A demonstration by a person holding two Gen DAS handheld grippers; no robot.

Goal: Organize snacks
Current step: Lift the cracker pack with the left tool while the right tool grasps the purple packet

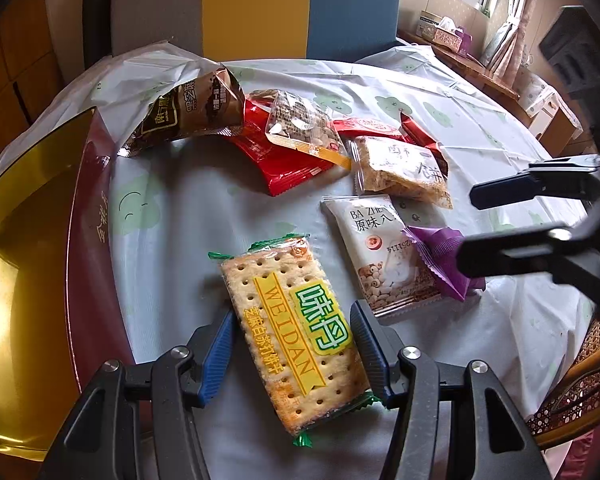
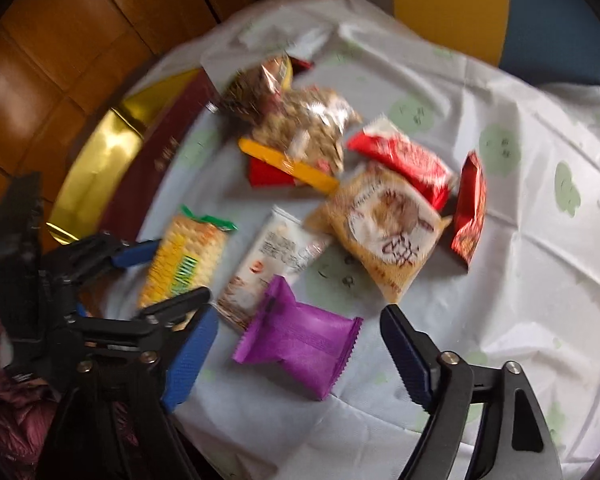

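At the left edge of the table (image 1: pixel 440 80), which is draped in a pale plastic cloth, we see the gold-lined, maroon-rimmed gift box (image 1: pixel 28 240), open and, we judge, waiting for the snacks. Just beside it our left gripper (image 1: pixel 292 344) straddles the clear-wrapped soda cracker pack with its yellow band (image 1: pixel 296 328); the blue pads stand close to its long sides, but we cannot tell whether they press, so it looks like a grasp being set up. Next lies the white lotus-seed packet (image 1: pixel 376 248), its lower corner covered by the crinkled purple foil pouch (image 2: pixel 300 348). Our right gripper (image 2: pixel 296 356) is wide open around that pouch, touching nothing. Beyond, toward the far edge, brown, red and clear wrappers lie heaped. The right view is motion-blurred, so print there is unreadable, and the box runs out of frame.
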